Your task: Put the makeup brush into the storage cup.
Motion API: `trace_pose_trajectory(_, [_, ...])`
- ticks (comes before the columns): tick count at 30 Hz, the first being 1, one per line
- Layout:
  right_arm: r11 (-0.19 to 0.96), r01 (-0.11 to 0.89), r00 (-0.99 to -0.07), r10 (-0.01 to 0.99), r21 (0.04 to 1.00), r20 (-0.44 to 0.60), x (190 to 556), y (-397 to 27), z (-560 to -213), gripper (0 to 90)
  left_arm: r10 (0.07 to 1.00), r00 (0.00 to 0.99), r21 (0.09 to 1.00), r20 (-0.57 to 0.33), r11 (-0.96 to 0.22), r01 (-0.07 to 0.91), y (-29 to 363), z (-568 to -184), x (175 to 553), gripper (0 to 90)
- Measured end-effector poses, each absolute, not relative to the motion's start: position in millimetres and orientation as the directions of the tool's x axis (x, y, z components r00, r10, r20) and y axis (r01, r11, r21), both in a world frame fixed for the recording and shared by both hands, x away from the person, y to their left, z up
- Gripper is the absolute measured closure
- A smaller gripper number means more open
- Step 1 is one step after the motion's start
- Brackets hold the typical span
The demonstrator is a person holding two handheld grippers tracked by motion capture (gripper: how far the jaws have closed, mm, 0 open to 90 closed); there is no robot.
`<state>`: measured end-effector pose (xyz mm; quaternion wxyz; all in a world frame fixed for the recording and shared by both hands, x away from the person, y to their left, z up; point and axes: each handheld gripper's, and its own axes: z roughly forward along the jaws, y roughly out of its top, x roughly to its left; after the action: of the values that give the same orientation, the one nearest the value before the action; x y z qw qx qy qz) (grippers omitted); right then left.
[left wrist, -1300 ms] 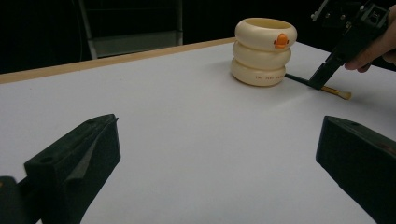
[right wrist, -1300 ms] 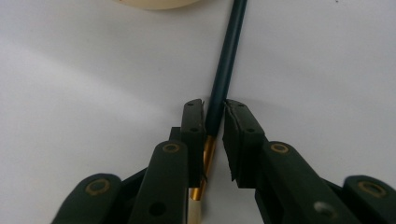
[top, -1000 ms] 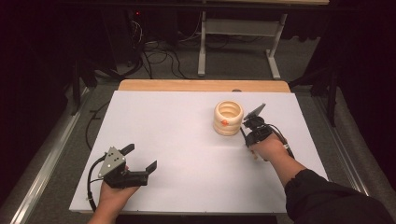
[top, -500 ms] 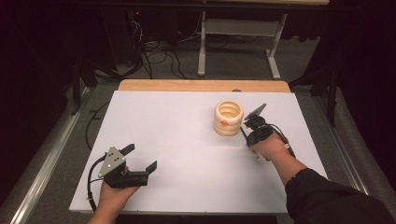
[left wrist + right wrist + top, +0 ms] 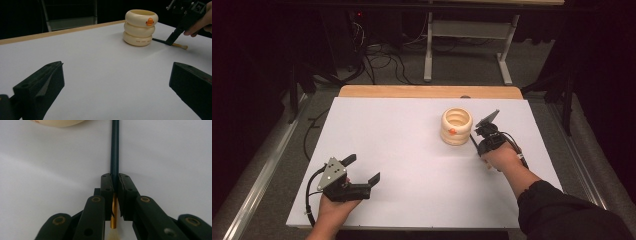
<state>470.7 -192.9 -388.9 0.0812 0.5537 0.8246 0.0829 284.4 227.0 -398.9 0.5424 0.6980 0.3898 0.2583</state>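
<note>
Cream-coloured plastic holder [image 5: 457, 126], built like three stacked rings with an orange tab near its rim, is standing upright on the white surface [image 5: 402, 150], toward the far right. Just beside its base a slim paintbrush [image 5: 114, 147] is lying flat: dark handle pointing at the holder, gold ferrule and pale bristles at the other end (bristle tip is visible past the jaws in the left gripper view).

Right hand-held gripper [image 5: 477, 136] is reaching down at a slant and pinching the paintbrush, jaws pressed tight on the handle right where it meets the ferrule. Gripping near the ferrule is probably leaving the long handle free to be tipped up and dropped into the holder's open top; that is a judgement, not something seen. Brush is apparently not yet lifted, since it is looking level with the surface in the left gripper view.

Left hand-held gripper [image 5: 362, 180] is resting low at the near left corner, well apart from holder and brush, its jaws spread wide with nothing between them. It is likely parked there to keep out of the way, or waiting to steady the holder if needed.

Risk being noted: holder is light-looking and close to the brush tip, so a swing of the handle could nudge it.
</note>
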Motion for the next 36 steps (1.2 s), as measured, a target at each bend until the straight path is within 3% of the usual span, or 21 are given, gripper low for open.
trace_pose_trajectory(18, [0.379, 0.898, -0.379, 0.924, 0.223, -0.042, 464, -204, -383, 85.3, 0.824, 0.564, 0.959, -0.056, -0.114, 0.261, 227, -399, 285, 0.6])
trace_pose_trajectory(36, [0.421, 0.879, -0.422, 0.905, 0.223, -0.046, 427, -218, -374, 85.4, 0.824, 0.564, 0.957, -0.060, -0.113, 0.267, 225, -400, 284, 0.6])
